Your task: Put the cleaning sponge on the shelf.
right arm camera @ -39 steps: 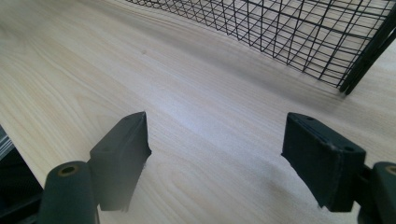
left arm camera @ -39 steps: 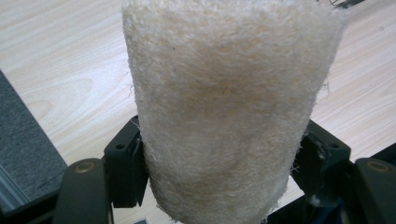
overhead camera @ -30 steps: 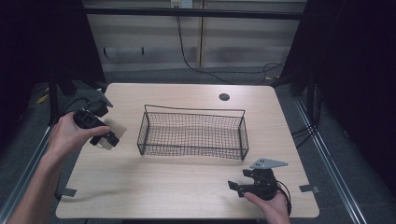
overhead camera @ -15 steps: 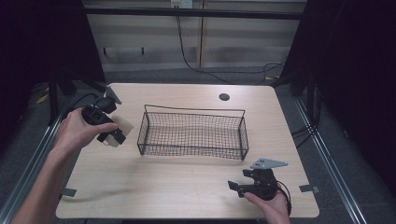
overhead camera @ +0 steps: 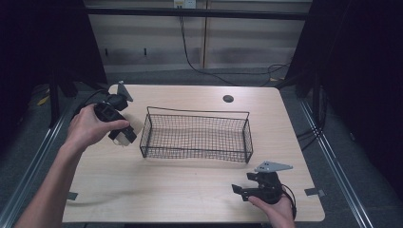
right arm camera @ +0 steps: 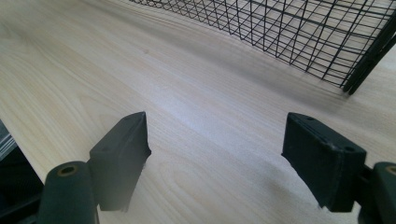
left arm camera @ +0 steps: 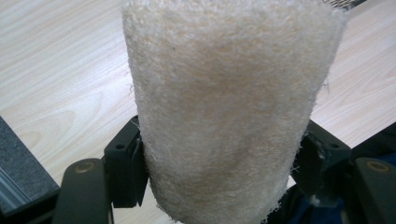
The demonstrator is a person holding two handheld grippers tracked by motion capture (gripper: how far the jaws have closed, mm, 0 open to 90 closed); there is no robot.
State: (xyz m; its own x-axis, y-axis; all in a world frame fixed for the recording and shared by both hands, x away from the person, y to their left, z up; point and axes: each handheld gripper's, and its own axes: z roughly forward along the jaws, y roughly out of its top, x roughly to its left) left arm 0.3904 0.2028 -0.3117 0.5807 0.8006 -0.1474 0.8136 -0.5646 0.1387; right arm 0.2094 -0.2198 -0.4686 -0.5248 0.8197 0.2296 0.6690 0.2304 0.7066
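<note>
High view: your left gripper (overhead camera: 124,137) clamps a cream fuzzy roll (left arm camera: 233,107) just off the wire basket's (overhead camera: 197,135) left end, seemingly poised for loading, while your right gripper (overhead camera: 244,191), jaws apart and empty, waits near the table's (overhead camera: 157,190) front right corner.

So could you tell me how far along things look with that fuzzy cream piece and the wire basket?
Done: the left gripper has the fuzzy cream piece clamped between its jaws. In hand: it holds the piece beside the left end of the wire basket, not yet over it. Left, probably: getting the piece into the basket, which looks empty. The right gripper is open near the table's front edge.
</note>
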